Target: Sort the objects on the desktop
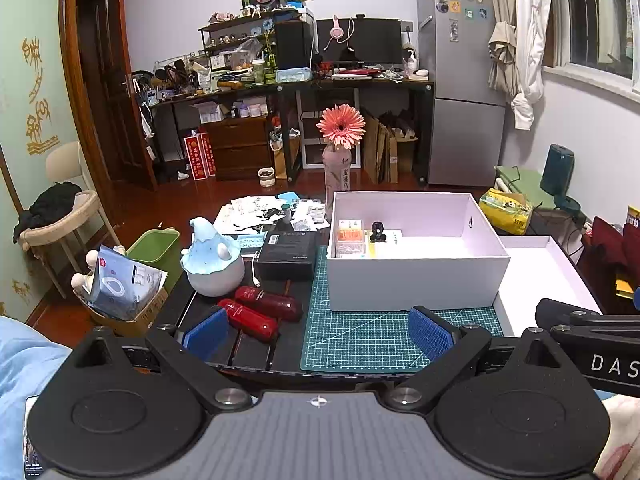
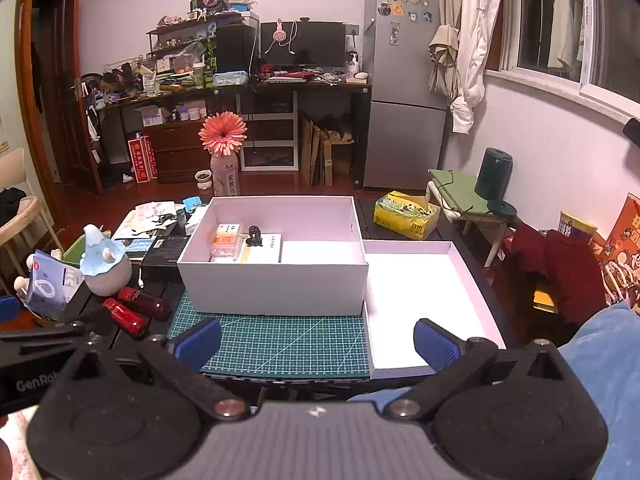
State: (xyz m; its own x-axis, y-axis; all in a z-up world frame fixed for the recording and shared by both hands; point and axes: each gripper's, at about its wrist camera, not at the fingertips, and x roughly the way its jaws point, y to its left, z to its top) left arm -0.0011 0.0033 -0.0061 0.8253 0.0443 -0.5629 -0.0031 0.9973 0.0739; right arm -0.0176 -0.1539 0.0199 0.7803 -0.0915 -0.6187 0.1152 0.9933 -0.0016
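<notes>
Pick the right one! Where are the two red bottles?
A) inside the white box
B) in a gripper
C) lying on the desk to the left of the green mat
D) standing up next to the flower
C: the two red bottles lie on their sides on the dark desk, left of the green mat and outside the white box.

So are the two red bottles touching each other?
Touching. In the left wrist view the two red bottles lie side by side on the dark table, their long sides pressed together with no gap between.
</notes>
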